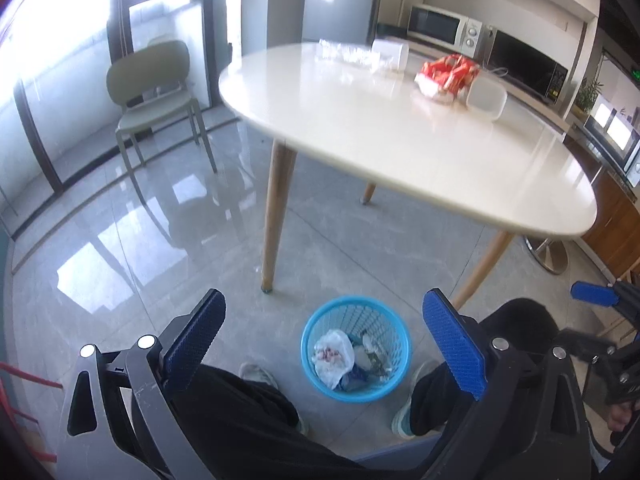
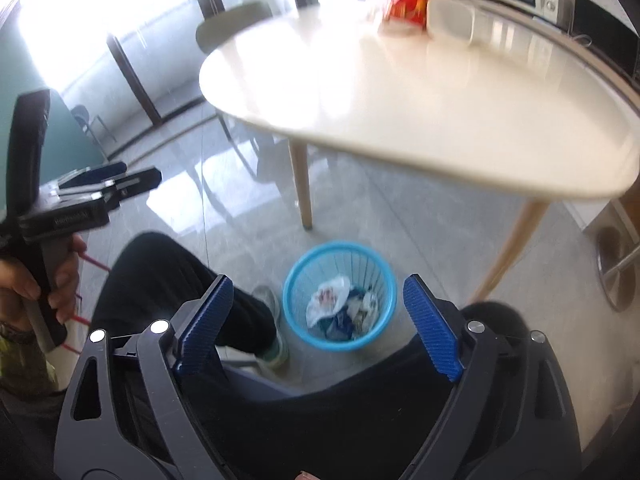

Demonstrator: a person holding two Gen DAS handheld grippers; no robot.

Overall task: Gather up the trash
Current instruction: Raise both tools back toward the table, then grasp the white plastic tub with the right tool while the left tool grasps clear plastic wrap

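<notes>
A blue mesh wastebasket (image 1: 356, 350) (image 2: 340, 294) stands on the floor between the seated person's feet, with a white plastic bag (image 1: 334, 358) (image 2: 328, 300) and other crumpled trash in it. My left gripper (image 1: 320, 328) hangs well above the basket, open, nothing between its blue pads. My right gripper (image 2: 320, 308) is likewise high over the basket and open, with nothing in it. On the round white table (image 1: 400, 152) (image 2: 400, 100) lie a red and orange snack bag (image 1: 448, 74) (image 2: 412, 6), a white plastic container (image 1: 486, 98) (image 2: 452, 20) and clear crumpled plastic (image 1: 348, 54).
A green chair (image 1: 156, 92) stands by the window beyond the table. Wooden table legs (image 1: 276, 216) (image 2: 300, 184) come down just behind the basket. A microwave (image 1: 444, 26) sits on the counter at the back. The person's dark trouser legs (image 1: 240, 412) flank the basket.
</notes>
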